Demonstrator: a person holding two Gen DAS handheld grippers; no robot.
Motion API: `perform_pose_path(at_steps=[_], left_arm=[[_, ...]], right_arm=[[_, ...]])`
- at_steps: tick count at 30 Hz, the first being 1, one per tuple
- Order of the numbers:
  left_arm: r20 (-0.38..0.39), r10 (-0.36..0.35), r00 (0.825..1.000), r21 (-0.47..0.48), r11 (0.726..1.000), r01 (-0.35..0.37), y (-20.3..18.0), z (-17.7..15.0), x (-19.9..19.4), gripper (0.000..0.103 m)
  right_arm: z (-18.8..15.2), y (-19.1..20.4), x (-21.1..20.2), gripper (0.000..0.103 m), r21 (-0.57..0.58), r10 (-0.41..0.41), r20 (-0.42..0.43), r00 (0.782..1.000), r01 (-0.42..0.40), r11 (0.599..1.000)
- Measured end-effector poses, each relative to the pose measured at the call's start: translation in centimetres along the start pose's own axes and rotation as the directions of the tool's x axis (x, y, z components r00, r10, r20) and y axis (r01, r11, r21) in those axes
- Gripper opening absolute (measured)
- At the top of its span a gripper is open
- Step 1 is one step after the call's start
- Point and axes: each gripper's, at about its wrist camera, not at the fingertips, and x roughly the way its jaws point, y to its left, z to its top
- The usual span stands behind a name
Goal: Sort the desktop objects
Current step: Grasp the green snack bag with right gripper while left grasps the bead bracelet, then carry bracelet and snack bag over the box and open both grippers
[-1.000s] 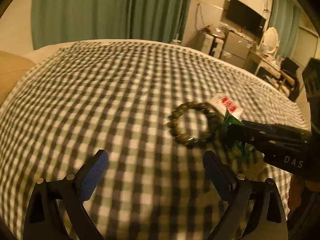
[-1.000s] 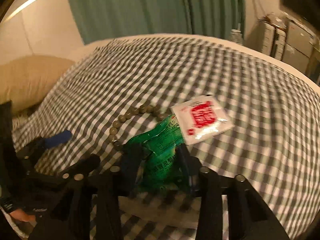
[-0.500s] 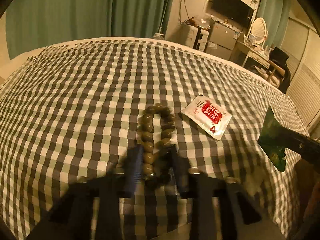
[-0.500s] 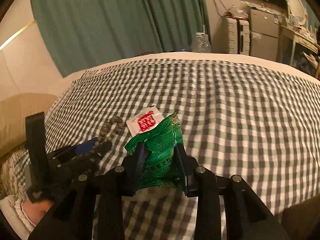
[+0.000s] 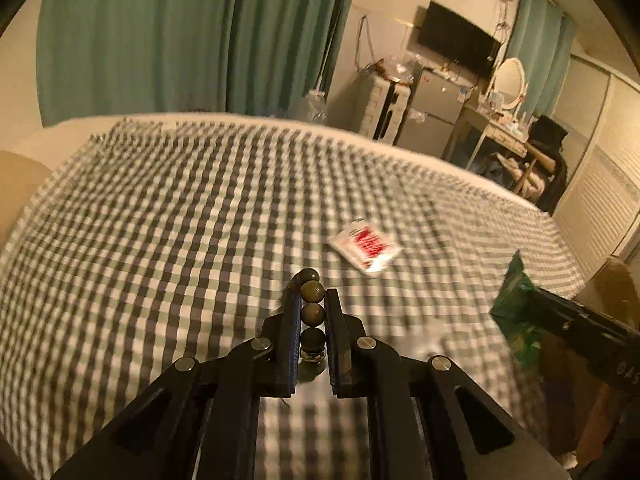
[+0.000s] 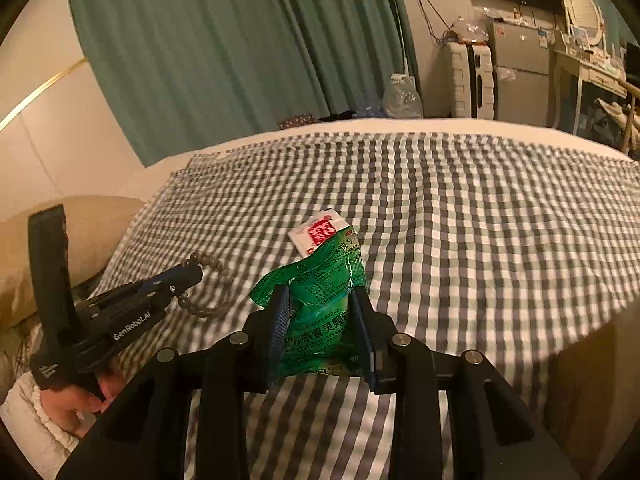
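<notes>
My left gripper (image 5: pixel 312 300) is shut on a dark bead bracelet (image 5: pixel 312 312) and holds it above the checked cloth; the bracelet hangs from it in the right wrist view (image 6: pixel 200 280). My right gripper (image 6: pixel 318 300) is shut on a crumpled green sachet (image 6: pixel 320 300), lifted off the cloth; the sachet also shows at the right of the left wrist view (image 5: pixel 516 300). A white sachet with red print (image 5: pixel 364 244) lies flat on the cloth, beyond both grippers; it peeks out behind the green sachet in the right wrist view (image 6: pixel 316 232).
The grey-and-white checked cloth (image 5: pixel 160 220) covers a bed. A beige pillow (image 6: pixel 92 232) lies at the left. Green curtains (image 5: pixel 160 40), a cabinet, a TV and a dressing table with a mirror (image 5: pixel 508 80) stand beyond the bed.
My left gripper closed on the bracelet and lifted it off the cloth. My right gripper rose with the green sachet, away from the white sachet.
</notes>
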Motion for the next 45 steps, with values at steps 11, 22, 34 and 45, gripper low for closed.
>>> perform_pose_path(at_steps=[11,22,34,45], left_arm=[[0.096,-0.141,0.985,0.122,0.984,0.129,-11.0,4.5,-12.9,0.01],[0.02,-0.393,0.919,0.313,0.876,0.368,-28.2,4.1,-17.0,0.01],[-0.166,-0.345,0.924,0.366,0.848,0.382,-35.9,-2.1,-9.1,0.013],[-0.073,-0.283,0.956,0.335,0.896,0.291,-31.4,-2.0,-10.8,0.085]], right_arm=[[1.4,-1.6,-14.9,0.031,-0.027,-0.118,0.125,0.985,0.122,0.992],[0.7,-11.3,-25.7,0.032,0.081,-0.351,0.122,0.928,0.344,0.936],[-2.9,-20.0,-24.7,0.059,0.166,-0.421,0.029,0.907,0.411,0.896],[-2.7,-19.2,-26.2,0.077,0.206,-0.41,0.086,0.908,0.386,0.899]])
